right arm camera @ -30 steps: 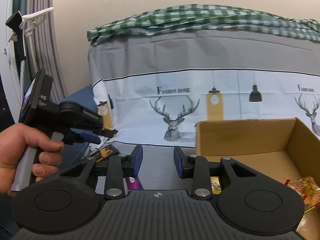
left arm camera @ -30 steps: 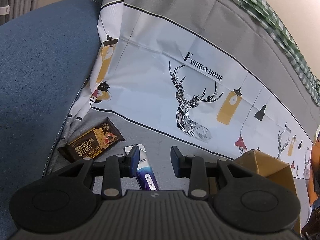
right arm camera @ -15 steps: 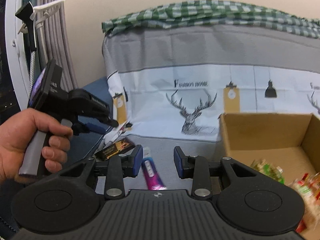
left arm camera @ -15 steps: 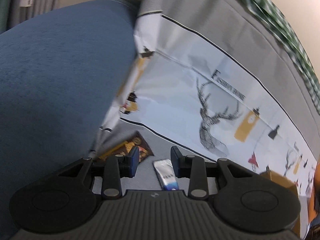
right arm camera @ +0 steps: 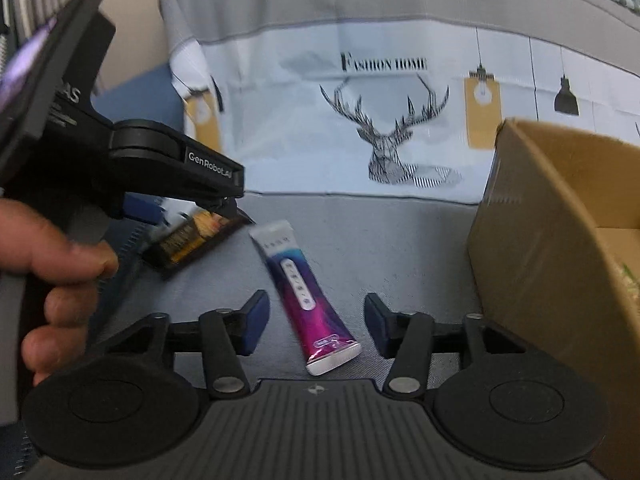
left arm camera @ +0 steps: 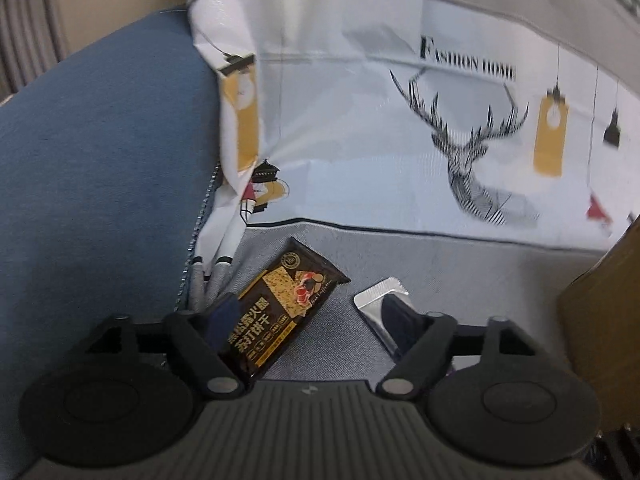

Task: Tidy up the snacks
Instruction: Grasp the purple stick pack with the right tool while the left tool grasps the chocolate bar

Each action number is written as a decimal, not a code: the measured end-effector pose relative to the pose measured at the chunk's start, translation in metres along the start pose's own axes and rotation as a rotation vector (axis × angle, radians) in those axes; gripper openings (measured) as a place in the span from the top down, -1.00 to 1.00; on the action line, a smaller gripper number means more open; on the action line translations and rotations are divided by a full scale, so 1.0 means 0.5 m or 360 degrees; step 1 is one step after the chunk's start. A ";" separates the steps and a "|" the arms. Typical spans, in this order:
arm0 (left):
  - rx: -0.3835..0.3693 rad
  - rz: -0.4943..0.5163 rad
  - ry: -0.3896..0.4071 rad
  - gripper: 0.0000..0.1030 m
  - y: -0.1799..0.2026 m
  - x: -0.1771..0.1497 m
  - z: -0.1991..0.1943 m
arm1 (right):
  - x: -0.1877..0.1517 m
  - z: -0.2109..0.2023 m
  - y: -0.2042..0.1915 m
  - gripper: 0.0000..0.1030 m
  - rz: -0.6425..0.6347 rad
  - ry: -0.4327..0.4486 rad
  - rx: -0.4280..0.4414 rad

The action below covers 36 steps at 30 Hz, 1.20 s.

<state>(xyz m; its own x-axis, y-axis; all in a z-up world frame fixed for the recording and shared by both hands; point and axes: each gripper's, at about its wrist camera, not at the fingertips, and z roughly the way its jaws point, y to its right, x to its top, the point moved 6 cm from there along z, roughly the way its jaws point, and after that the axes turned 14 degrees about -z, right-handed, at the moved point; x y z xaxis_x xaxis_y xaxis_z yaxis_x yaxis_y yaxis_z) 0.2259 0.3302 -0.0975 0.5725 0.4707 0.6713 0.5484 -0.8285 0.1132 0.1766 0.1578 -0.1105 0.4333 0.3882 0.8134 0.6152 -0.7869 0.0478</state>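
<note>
A dark cracker packet (left arm camera: 280,312) with gold print lies on the grey seat cover. It sits between the fingers of my left gripper (left arm camera: 312,320), close to the left finger. The jaws are opening and the pads do not press on it. Beside it lies a purple and blue pouch (right arm camera: 304,292) with white ends; its silver end (left arm camera: 380,296) shows by the right finger. My right gripper (right arm camera: 316,320) straddles this pouch with its jaws opening and gaps on both sides. In the right wrist view the left gripper (right arm camera: 230,208) hovers over the dark packet (right arm camera: 192,240).
An open cardboard box (right arm camera: 540,240) stands at the right with some snacks inside; its corner (left arm camera: 600,320) is near the left gripper. A blue sofa arm (left arm camera: 100,160) rises on the left. The deer-print cover (left arm camera: 400,140) hangs behind. A hand (right arm camera: 60,272) holds the left gripper's handle.
Both grippers' jaws have spread wider and both have dropped closer to the seat. The left one now frames the dark packet, and the right one has moved in over the purple pouch.
</note>
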 end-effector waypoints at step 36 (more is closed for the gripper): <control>0.0051 -0.0109 -0.0123 0.53 -0.045 -0.060 -0.023 | -0.053 -0.103 0.000 0.41 -0.0172 -0.0252 0.0257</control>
<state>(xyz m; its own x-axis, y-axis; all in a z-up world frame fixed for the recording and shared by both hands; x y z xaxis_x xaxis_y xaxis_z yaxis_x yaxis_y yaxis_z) 0.1894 0.3312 -0.1120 0.5777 0.5488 0.6043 0.6062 -0.7842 0.1326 0.1314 0.1228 -0.1022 0.4494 0.5463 0.7068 0.7552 -0.6550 0.0262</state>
